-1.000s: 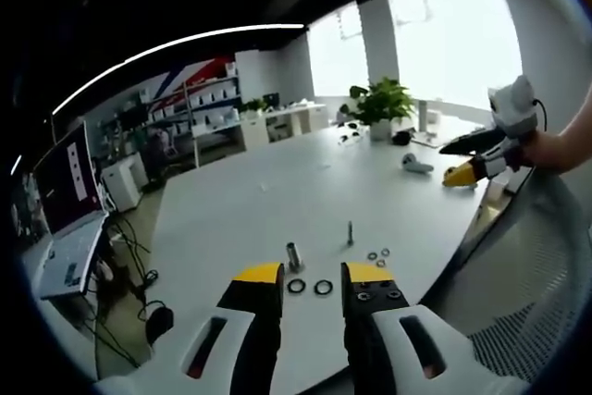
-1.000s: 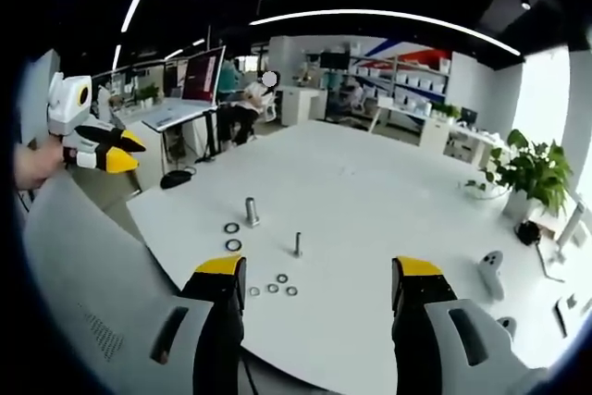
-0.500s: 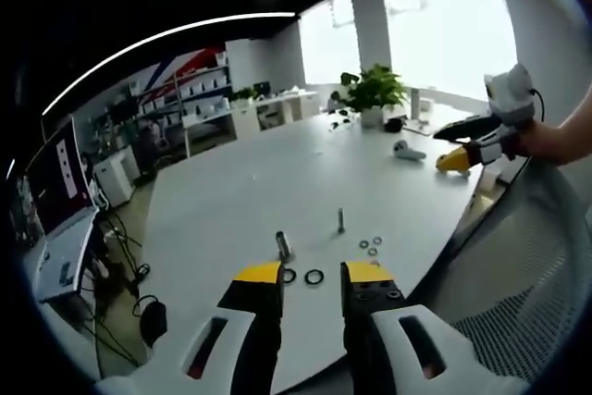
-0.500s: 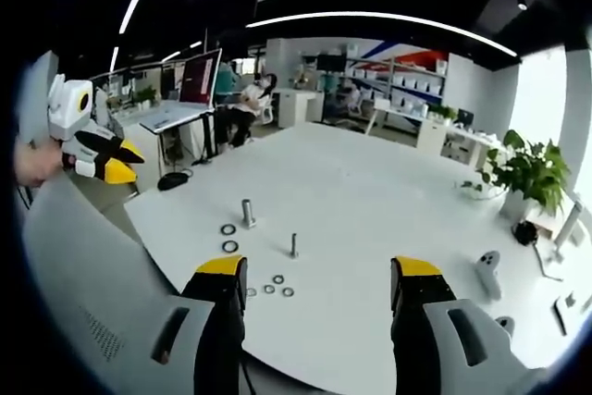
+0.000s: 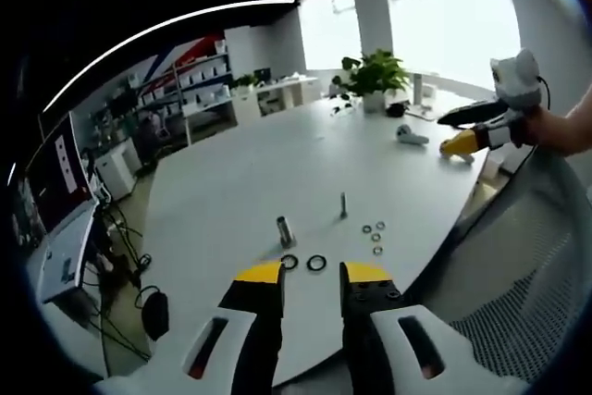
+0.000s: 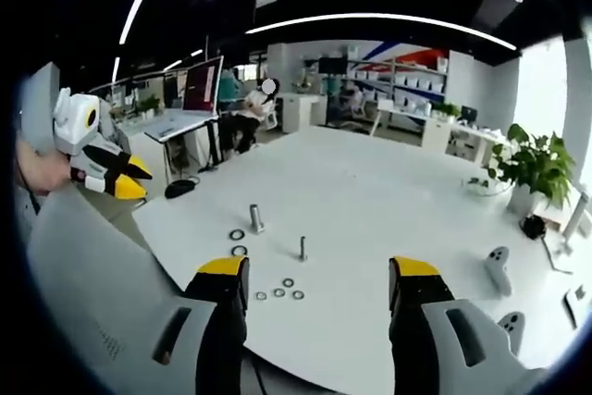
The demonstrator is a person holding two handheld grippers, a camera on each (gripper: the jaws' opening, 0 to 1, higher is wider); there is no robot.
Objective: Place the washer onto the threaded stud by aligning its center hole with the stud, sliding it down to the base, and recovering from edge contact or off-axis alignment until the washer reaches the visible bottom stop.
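Hovering above the near edge of the white surface (image 5: 277, 164), the left hand-held gripper (image 5: 310, 275) has its yellow-tipped jaws a narrow gap apart with nothing between them. Just beyond its tips lie two dark rings (image 5: 303, 263), with a short metal cylinder (image 5: 284, 229) behind them, the thin threaded stud (image 5: 343, 205) upright farther on, and three small washers (image 5: 373, 233) scattered beside the stud. In the right gripper view, the right hand-held gripper (image 6: 315, 272) has its jaws spread wide and empty, near the washers (image 6: 279, 291) and the stud (image 6: 302, 248). A potted plant (image 6: 534, 171) and a white controller (image 6: 499, 266) sit toward the far side of the surface.
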